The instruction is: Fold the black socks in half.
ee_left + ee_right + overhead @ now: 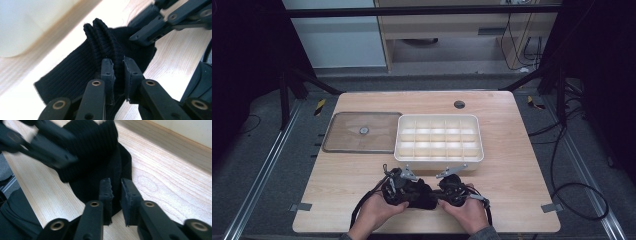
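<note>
Black ribbed fabric, a sock [100, 57], is pinched between the jaws of the left gripper [118, 72]; a bunched ridge of it rises just ahead of the pads, judged to be gathered there for folding. The right gripper [115, 195] is set on the sock's opposite edge, cloth lying between its narrowly parted jaws; whether the pads press cannot be told. The sock is kept flat on the table [512, 170], between both tools, just short of the white tray [439, 157]. Both hands [379, 212] are brought in low and close together, grippers angled inward toward each other.
</note>
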Motion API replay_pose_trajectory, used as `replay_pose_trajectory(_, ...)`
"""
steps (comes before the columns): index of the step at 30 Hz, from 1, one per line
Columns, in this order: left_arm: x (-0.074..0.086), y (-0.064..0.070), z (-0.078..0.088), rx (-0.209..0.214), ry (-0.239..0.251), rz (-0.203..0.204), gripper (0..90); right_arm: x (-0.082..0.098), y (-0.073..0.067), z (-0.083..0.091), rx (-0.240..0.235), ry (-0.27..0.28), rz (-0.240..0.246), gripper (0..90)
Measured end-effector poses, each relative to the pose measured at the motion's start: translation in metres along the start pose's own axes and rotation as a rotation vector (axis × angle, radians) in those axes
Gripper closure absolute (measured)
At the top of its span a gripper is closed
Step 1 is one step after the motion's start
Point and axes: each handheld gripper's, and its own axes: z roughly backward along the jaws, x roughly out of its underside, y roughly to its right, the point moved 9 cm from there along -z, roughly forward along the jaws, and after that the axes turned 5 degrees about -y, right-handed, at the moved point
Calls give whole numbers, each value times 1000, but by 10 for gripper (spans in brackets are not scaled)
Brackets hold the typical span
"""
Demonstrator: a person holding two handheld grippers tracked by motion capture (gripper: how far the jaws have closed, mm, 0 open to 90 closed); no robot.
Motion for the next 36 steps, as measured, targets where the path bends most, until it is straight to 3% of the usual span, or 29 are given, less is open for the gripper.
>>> replay_pose_trajectory(3,1,2,-2,5,8,5,767,0,0,3,18,-5,19,694)
replay_pose_trajectory(10,-3,14,17,1,69,6,472,-1,-2,22,80,10,51,538)
replay_pose_trajectory(14,-2,10,32,-47,98,16,302,-6,-2,33,113,38,45,473)
replay_pose_trajectory(18,9,-8,37,-134,98,64,97,-14,-4,37,137,65,39,454)
replay_pose_trajectory(22,20,-18,40,-120,127,96,55,-20,-5,32,153,57,27,428)
replay_pose_trajectory(26,29,-27,41,-154,127,116,49,-26,-7,30,156,59,10,394)
replay_pose_trajectory(33,38,-36,49,-157,150,150,48,-30,-13,33,125,75,13,366)
replay_pose_trajectory(36,43,-39,49,-168,141,154,68,-32,-11,32,124,89,19,441)
